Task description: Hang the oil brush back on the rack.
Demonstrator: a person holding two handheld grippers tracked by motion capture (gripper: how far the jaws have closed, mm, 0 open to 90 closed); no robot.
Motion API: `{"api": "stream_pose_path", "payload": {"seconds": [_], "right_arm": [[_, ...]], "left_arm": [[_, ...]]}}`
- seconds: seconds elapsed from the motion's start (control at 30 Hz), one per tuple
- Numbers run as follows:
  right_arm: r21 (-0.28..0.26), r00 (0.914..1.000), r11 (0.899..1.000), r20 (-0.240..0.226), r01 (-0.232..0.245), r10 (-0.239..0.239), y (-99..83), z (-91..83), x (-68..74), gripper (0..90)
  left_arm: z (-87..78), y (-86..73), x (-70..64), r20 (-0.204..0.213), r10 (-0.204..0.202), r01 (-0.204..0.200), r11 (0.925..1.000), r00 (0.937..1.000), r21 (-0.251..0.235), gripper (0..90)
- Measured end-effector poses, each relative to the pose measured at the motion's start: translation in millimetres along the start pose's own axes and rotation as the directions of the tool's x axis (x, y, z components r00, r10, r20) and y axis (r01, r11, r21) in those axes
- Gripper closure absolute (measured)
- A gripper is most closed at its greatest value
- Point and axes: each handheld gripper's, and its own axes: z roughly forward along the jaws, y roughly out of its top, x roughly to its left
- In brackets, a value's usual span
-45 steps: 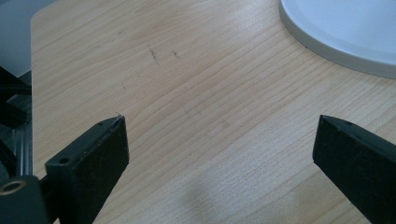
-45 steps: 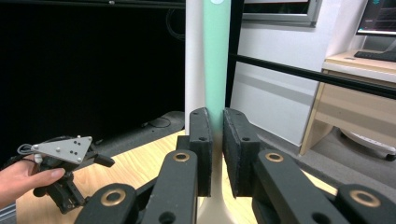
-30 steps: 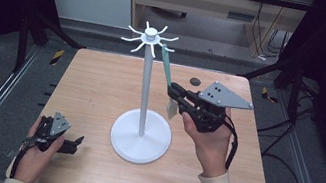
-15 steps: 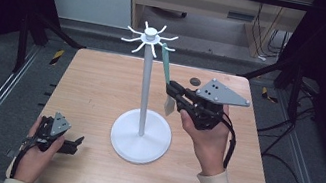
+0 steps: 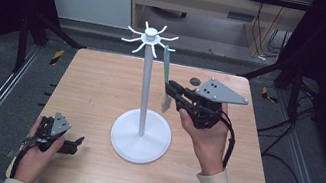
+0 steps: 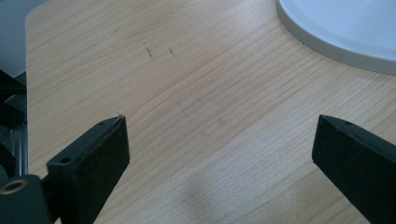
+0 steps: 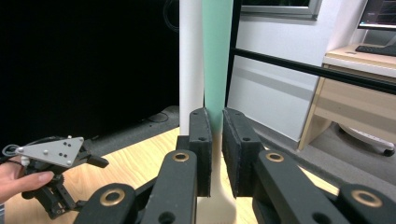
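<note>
A white stand [image 5: 144,83] with a round base [image 5: 140,138] and a crown of hook arms stands mid-table. A utensil with a long green handle [image 5: 166,64] and a cream lower end [image 5: 166,103] hangs down beside the pole, its top at one hook arm. My right gripper [image 5: 169,91] is shut on the utensil low on the handle. The right gripper view shows the jaws [image 7: 217,126] pinching the handle [image 7: 217,56] next to the pole [image 7: 191,56]. My left gripper [image 5: 77,141] rests on the table at front left, open, with bare wood between its jaws [image 6: 219,135].
A small dark round object [image 5: 194,81] lies on the table behind the right gripper. The stand's base [image 6: 345,28] lies just beyond the left gripper. Black frame bars and a wooden desk stand behind the table.
The right gripper has shifted slightly left toward the pole, bringing the utensil's lower end with it. The left gripper has stayed put.
</note>
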Motion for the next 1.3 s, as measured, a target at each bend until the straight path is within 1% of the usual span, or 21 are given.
{"api": "stream_pose_path", "payload": {"seconds": [0.17,0.33,0.4,0.5,0.53,0.63,0.7,0.73,0.77,0.83,0.87,0.9,0.93,1.03,1.07,1.1,1.13,1.17,1.2,1.23,1.3], "right_arm": [[-0.002,1.0,1.0,-0.001,0.002,-0.002,0.6,-1.6,0.4,81.8],[-0.004,0.9998,1.0,0.018,0.008,-0.008,1.5,-6.2,0.0,81.6],[-0.001,0.999,1.0,0.043,0.012,-0.012,1.9,-9.6,-0.6,80.8],[0.004,0.9936,1.0,0.109,0.028,-0.028,3.6,-15.9,-1.4,77.0],[0.006,0.9919,1.0,0.123,0.03,-0.031,4.0,-17.1,-1.7,75.4],[0.017,0.9836,0.999,0.175,0.039,-0.042,4.4,-20.4,-3.2,69.6],[0.024,0.9766,0.999,0.211,0.037,-0.041,4.0,-21.3,-4.5,63.1],[0.039,0.9671,0.999,0.25,0.037,-0.045,3.2,-21.1,-6.1,57.1],[0.039,0.9671,0.999,0.25,0.037,-0.045,3.2,-21.1,-6.1,57.1],[0.053,0.9573,0.998,0.284,0.041,-0.054,1.9,-20.0,-7.4,50.7],[0.048,0.9527,0.998,0.3,0.035,-0.048,0.2,-19.2,-9.1,45.1],[0.048,0.9527,0.998,0.3,0.035,-0.048,0.2,-19.2,-9.1,45.1],[0.046,0.9508,0.998,0.306,0.033,-0.046,-0.6,-18.9,-10.4,42.3],[0.041,0.9454,0.999,0.324,0.025,-0.037,-3.3,-17.7,-14.5,32.4],[0.042,0.9423,0.999,0.333,0.025,-0.038,-4.8,-17.0,-16.6,27.5],[0.05,0.9378,0.999,0.345,0.023,-0.038,-6.4,-16.1,-18.7,22.0],[0.081,0.9135,0.996,0.401,0.038,-0.068,-11.3,-13.9,-21.4,16.5],[0.081,0.9135,0.996,0.401,0.038,-0.068,-11.3,-13.9,-21.4,16.5],[0.088,0.9059,0.995,0.417,0.042,-0.075,-13.3,-13.6,-22.7,14.8],[0.096,0.9012,0.995,0.427,0.035,-0.073,-16.7,-13.5,-25.6,11.9],[0.101,0.8979,0.995,0.436,0.016,-0.059,-21.8,-13.6,-29.9,10.0]], "left_arm": [[0.0,0.3,-0.7,0.002,0.001,-0.001,1.0,1.0,0.001,3.5],[-0.3,-0.1,0.4,0.0,-0.002,0.002,1.0,1.0,-0.001,3.6],[-0.2,0.0,0.0,0.002,0.0,0.0,1.0,1.0,-0.001,3.6],[-0.1,0.1,-0.2,0.002,-0.001,0.001,1.0,1.0,-0.001,3.5],[-0.1,0.0,-0.1,0.002,-0.001,0.001,1.0,1.0,-0.002,3.5],[-0.2,0.0,-0.1,0.002,0.0,0.0,1.0,1.0,-0.001,3.5],[-0.1,0.1,-0.3,0.003,0.0,0.0,1.0,1.0,0.0,3.6],[-0.1,0.2,-0.4,0.002,0.0,0.0,1.0,1.0,0.0,3.5],[-0.1,0.3,-0.4,0.001,0.0,0.0,1.0,1.0,0.0,3.5],[-0.1,0.2,-0.4,0.001,-0.003,0.003,1.0,1.0,-0.004,3.4],[-0.3,0.2,0.0,0.0,-0.001,0.001,1.0,1.0,-0.002,3.3],[-0.3,0.1,0.1,-0.002,-0.003,0.003,1.0,1.0,-0.003,3.3],[-0.4,0.0,0.3,-0.001,-0.003,0.003,1.0,1.0,-0.003,3.3],[-0.6,0.1,0.3,0.0,-0.004,0.004,1.0,1.0,-0.003,3.1],[-0.4,0.1,0.1,0.001,-0.005,0.005,1.0,1.0,-0.005,3.1],[-0.4,0.2,0.1,0.0,-0.005,0.005,1.0,1.0,-0.006,3.1],[-0.6,0.3,0.1,-0.004,-0.005,0.005,1.0,1.0,-0.008,3.0],[-0.8,0.3,0.1,-0.005,-0.008,0.008,0.9999,1.0,-0.011,3.0],[-1.2,0.4,0.4,-0.007,-0.01,0.01,0.9999,0.9999,-0.014,3.0],[-1.5,0.4,0.7,-0.008,-0.01,0.01,0.9998,0.9999,-0.014,3.0],[-1.8,0.5,1.0,-0.011,-0.012,0.012,0.9998,0.9999,-0.016,3.0]]}}
